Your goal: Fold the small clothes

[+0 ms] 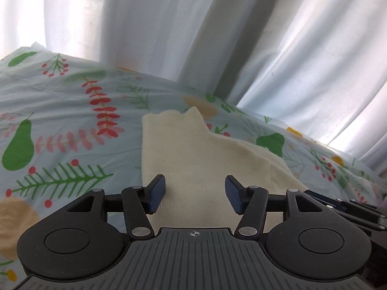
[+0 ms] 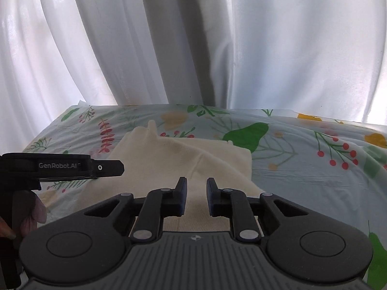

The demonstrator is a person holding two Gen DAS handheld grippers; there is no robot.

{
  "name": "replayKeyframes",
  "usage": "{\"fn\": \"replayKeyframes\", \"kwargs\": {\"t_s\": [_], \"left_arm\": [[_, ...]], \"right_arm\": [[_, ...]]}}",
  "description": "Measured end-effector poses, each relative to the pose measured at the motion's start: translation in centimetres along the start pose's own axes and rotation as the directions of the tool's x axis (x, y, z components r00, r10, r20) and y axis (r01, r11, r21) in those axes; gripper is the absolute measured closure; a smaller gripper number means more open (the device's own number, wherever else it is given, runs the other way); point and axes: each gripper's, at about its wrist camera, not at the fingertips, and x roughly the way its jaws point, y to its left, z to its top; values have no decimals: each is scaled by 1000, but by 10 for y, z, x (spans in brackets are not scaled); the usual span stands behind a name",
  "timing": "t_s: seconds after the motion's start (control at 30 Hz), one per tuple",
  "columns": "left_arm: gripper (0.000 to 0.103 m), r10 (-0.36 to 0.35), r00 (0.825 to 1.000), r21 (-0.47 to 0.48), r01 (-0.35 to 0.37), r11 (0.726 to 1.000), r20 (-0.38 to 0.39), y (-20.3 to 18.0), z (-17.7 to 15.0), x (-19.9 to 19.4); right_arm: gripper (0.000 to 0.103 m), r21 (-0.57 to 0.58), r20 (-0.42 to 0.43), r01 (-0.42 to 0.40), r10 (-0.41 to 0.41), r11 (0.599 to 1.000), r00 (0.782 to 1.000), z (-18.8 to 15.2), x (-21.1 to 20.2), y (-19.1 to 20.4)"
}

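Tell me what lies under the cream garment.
The cream garment lies on the floral sheet, which shows around it. Whatever the folded fabric covers cannot be seen.

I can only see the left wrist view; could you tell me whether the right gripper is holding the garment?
Observer: No. The right gripper is empty, its fingers slightly apart above the garment.
Operator: Thank you. Where does my left gripper appear from there?
Observer: The left gripper shows side-on at the picture's left, its tip over the garment's left edge.
Operator: Is anything else visible near it?
Observer: Yes, a hand grips its handle at the lower left.
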Motion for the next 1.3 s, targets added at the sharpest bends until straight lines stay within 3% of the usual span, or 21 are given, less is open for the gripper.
{"fn": "replayKeyframes", "kwargs": {"t_s": [0.07,0.2,0.33,0.4,0.57,0.73,0.83,0.9,0.97,1.1,1.2,1.3], "left_arm": [[43,33,999,19,-34,999,24,-3,-2,7],[41,59,998,-33,-58,998,25,2,-1,21],[36,111,993,15,-112,994,41,-4,-3,32],[33,126,990,19,-128,992,56,-5,-7,36],[30,146,983,44,-152,987,108,-11,-15,37],[29,163,980,52,-169,984,112,-14,-15,39],[28,162,985,55,-165,985,52,-12,-8,31],[26,142,990,55,-143,988,21,-8,-12,10],[22,102,995,58,-102,993,2,-4,-25,-17],[18,56,997,38,-54,998,-49,7,-64,-58],[14,54,998,23,-53,998,-33,13,-88,-72],[14,62,996,0,-62,998,-56,15,-90,-76]], "right_arm": [[87,-9,7,18,-18,1000,1000,2,8,8],[87,-19,-4,30,-30,999,1000,4,32,15],[83,-90,42,114,-111,989,993,-4,56,13],[82,-57,60,117,-114,992,992,-4,56,6],[81,-97,143,172,-157,980,977,-20,50,1],[81,-60,149,183,-172,981,974,-24,47,-8],[75,-80,118,188,-178,979,977,-18,38,2],[65,-73,136,142,-132,987,982,-18,15,10],[46,-83,155,109,-95,991,983,-27,-15,17],[46,-70,108,36,-29,997,994,-65,-66,18],[46,-88,4,71,-71,994,997,-95,-77,16],[47,-38,-50,107,-109,994,993,-107,-79,6]]}}
